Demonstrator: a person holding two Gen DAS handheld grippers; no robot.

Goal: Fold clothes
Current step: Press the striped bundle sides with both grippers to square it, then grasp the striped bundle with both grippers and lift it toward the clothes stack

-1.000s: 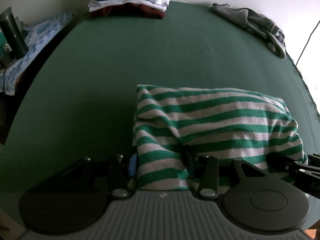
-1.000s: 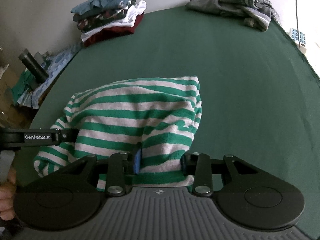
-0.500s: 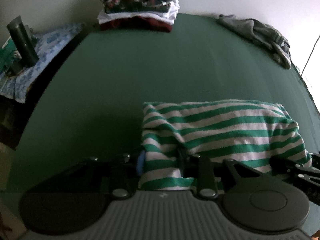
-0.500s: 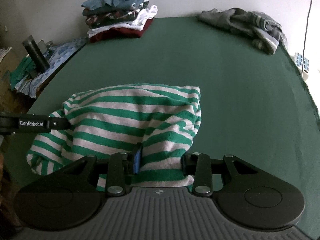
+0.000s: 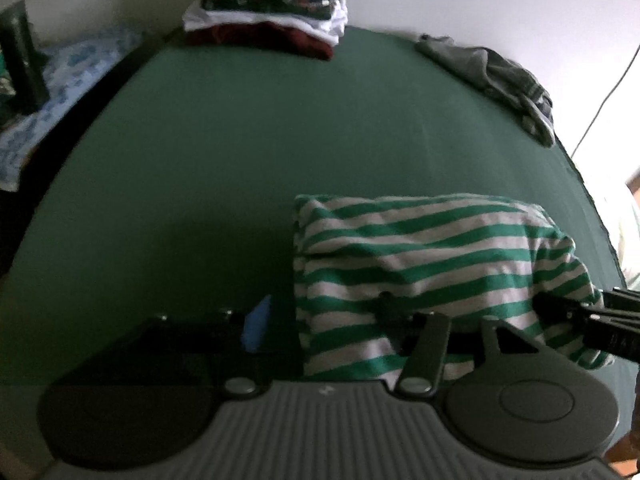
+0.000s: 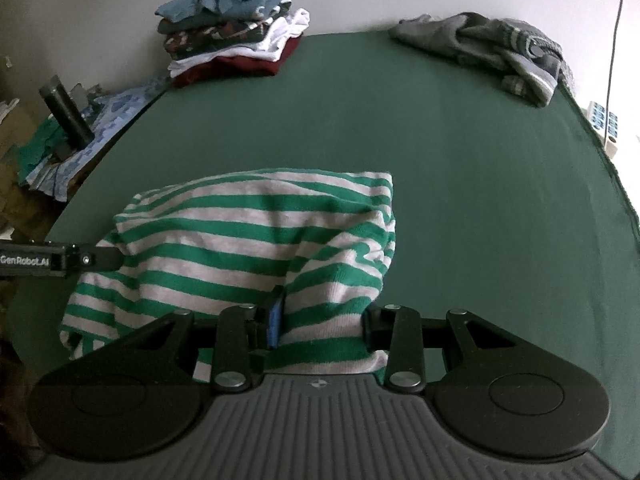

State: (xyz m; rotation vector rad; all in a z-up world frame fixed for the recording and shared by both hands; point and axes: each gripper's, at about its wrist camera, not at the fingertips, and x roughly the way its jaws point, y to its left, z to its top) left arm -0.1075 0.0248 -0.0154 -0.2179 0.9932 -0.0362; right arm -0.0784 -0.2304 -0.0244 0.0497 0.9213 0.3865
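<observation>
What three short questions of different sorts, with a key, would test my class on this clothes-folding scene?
1. True or false: the striped shirt lies on top of the folded stack.
2. Which colour is the bottom garment of the folded stack? A maroon, B yellow, C orange.
3. In a few words: what lies near the far right corner of the green table?
Key: 1 false, it lies apart, near the grippers. 2 A. 3 a crumpled grey garment.
</observation>
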